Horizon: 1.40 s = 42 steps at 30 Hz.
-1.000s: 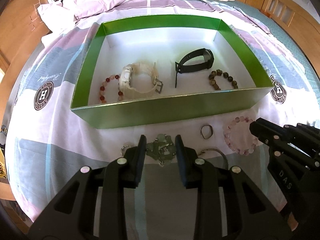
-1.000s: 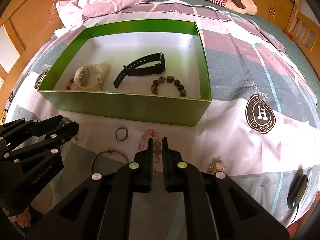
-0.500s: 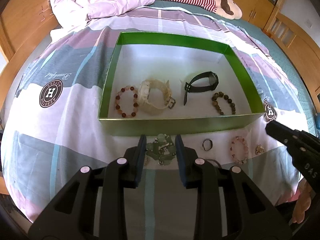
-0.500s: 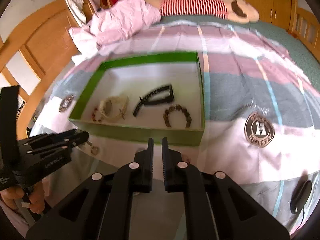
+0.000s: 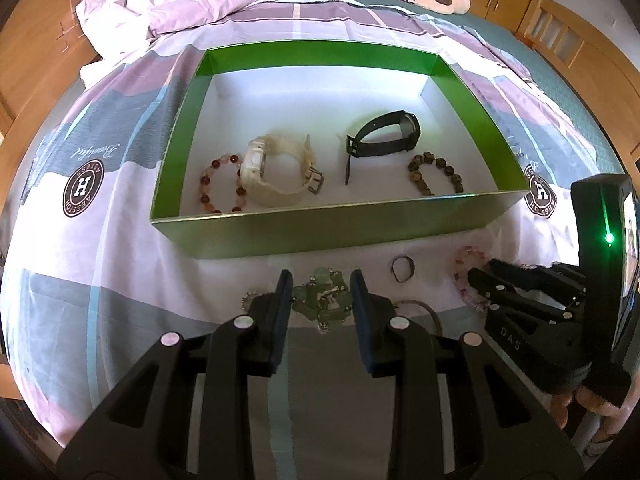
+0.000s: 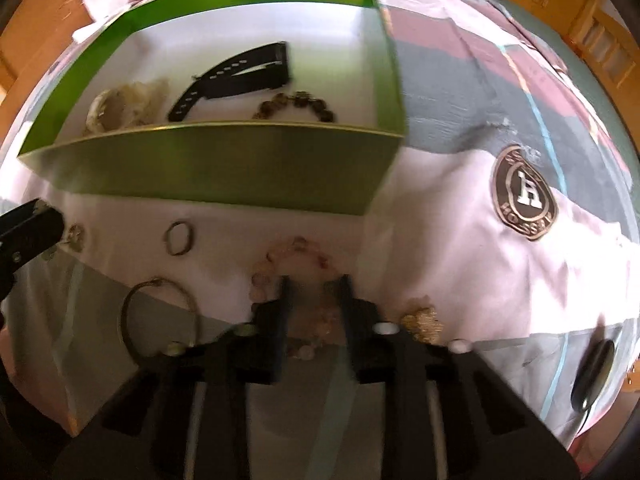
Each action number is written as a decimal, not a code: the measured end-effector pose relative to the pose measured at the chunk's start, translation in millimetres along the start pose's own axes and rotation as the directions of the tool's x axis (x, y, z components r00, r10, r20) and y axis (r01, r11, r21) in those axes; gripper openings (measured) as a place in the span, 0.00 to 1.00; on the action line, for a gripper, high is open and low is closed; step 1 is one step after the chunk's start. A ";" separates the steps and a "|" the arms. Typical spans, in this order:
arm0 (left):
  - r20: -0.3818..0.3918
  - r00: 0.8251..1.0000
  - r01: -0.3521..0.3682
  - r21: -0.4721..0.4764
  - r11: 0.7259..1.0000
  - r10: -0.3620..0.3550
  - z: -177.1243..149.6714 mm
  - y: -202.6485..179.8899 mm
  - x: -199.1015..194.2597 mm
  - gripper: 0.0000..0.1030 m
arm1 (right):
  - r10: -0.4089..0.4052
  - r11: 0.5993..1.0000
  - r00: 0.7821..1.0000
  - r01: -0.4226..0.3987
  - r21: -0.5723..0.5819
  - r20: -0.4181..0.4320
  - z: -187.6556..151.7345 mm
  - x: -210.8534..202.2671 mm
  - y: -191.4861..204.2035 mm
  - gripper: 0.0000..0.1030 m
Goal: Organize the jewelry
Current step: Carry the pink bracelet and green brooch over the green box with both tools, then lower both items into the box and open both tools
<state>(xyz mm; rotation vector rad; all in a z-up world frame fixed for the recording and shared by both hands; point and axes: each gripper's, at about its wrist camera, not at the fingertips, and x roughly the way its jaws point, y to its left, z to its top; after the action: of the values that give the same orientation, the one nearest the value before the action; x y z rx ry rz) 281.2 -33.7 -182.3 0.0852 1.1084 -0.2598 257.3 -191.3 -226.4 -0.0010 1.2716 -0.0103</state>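
My left gripper [image 5: 320, 292] is shut on a green bead bracelet [image 5: 322, 306], held just above the bedspread in front of the green box [image 5: 320, 228]. The box holds a red bead bracelet [image 5: 220, 184], a white watch [image 5: 276, 176], a black watch [image 5: 384, 136] and a brown bead bracelet [image 5: 436, 176]. My right gripper [image 6: 314, 292] points down at a pink bead bracelet [image 6: 296, 246] on the bedspread. Its jaws stand apart, straddling part of the ring of beads. The left wrist view shows the right gripper [image 5: 476, 280] at the bracelet [image 5: 466, 256].
On the bedspread lie a small dark ring [image 6: 179, 238], a thin bangle [image 6: 160, 320], a gold brooch [image 6: 422, 320] and a small silvery piece [image 5: 250, 298]. A black oval object [image 6: 592, 372] sits at the right edge. Pillows and a striped cushion lie behind the box.
The right gripper rose, then dropped onto the pink bracelet, and its jaws now stand wider apart. The left gripper keeps the green bracelet and has hardly shifted overall.
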 end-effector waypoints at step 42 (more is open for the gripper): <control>0.125 0.987 0.108 -0.055 0.993 -0.101 105.1 32.5 1.9 0.29 | 0.202 0.963 0.894 -0.256 0.088 0.400 86.2 -65.4 -4.8 0.08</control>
<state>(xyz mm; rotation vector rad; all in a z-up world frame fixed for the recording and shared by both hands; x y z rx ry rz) 381.9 -23.3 -139.1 -0.0434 0.9991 -0.3207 320.4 -196.0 -138.5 0.2573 0.8639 0.1022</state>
